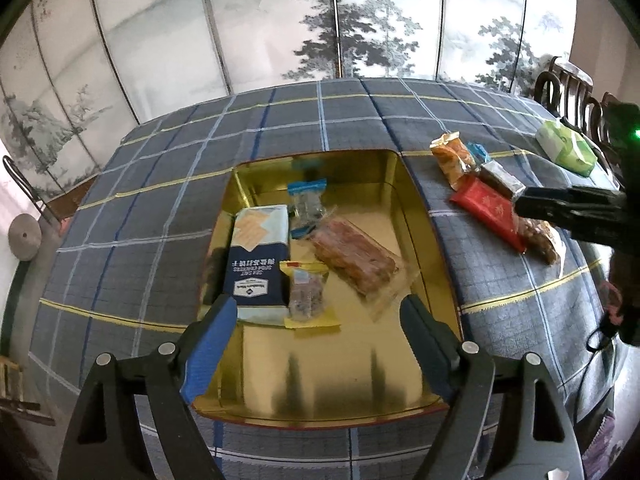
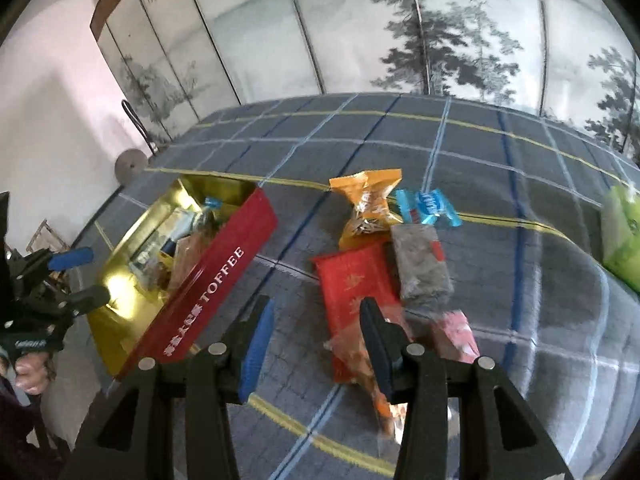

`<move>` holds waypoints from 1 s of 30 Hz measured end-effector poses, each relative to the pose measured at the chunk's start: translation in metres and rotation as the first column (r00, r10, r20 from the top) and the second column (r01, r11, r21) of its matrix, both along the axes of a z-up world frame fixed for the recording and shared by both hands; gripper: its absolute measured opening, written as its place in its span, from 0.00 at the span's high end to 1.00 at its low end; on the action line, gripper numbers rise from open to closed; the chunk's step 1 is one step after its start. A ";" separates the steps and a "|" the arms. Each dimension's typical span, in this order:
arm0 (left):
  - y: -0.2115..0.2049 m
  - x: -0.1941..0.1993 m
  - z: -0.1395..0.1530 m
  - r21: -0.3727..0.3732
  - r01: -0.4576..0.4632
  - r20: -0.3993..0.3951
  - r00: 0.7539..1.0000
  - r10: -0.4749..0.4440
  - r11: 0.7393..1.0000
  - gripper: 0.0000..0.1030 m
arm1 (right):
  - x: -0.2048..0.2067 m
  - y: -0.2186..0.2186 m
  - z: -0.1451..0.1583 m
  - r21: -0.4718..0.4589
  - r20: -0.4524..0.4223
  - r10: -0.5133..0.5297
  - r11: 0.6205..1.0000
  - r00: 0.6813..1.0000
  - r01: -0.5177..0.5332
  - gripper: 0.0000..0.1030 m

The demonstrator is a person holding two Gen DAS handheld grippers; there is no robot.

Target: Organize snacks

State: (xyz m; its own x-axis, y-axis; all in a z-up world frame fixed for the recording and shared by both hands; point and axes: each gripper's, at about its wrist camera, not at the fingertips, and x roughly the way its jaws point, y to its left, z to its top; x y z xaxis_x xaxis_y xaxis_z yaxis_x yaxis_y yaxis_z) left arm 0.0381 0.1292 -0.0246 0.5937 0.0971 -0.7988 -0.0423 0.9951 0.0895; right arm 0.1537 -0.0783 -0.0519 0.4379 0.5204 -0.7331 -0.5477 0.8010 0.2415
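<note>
On the plaid tablecloth (image 1: 280,120), in front of a painted folding screen (image 1: 280,20), an open tin (image 1: 416,216) with a gold inside and a red outer wall lettered TOFFEE holds the snacks already sorted. Along its left side lies a soda cracker box (image 1: 258,256), navy and pale blue. Just beside the box are a clear packet with a yellow header (image 1: 306,292) and, farther back, a clear packet with blue ends (image 1: 306,204). A long clear-wrapped bar of brown pastry (image 1: 354,260) lies at a slant in the middle of the tin floor.

The left gripper (image 1: 316,312) hangs over the near part of the tin with its jaws spread wide and nothing between them (the blue pad shows on the left finger).

To the right of the tin, the unsorted snacks sit in a loose heap on the cloth: an orange bag (image 2: 368,204), a blue candy wrapper (image 2: 428,206) touching it, a grey-wrapped block (image 2: 420,264), a flat red packet (image 2: 354,280), a pink packet (image 2: 456,334), and a clear bag of orange-brown pieces (image 2: 356,356) lying partly over the red packet's near end. A green tissue pack (image 2: 622,236) rests apart, farther right.

The right gripper (image 2: 316,320) is above the near edge of this heap with its jaws at a narrow gap and empty; its right finger overlaps the clear bag in the view, and I cannot tell whether it touches it. A hand (image 2: 30,372) grips the left tool at the right wrist view's left edge.
</note>
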 end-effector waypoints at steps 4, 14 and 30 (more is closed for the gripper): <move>-0.002 0.002 -0.002 -0.002 0.009 -0.004 1.000 -0.009 1.000 0.22 | 0.019 0.019 -0.011 -0.107 0.013 0.020 0.994 1.000 -0.018 0.55; -0.005 0.006 -0.008 -0.023 0.024 -0.024 0.999 -0.025 0.999 0.22 | 0.050 0.027 -0.039 -0.251 -0.048 0.065 0.965 0.997 -0.075 0.34; -0.025 0.000 0.003 -0.014 0.065 -0.018 0.998 -0.065 0.998 0.22 | 0.001 -0.059 0.055 0.284 0.054 -0.112 0.954 0.992 0.092 0.57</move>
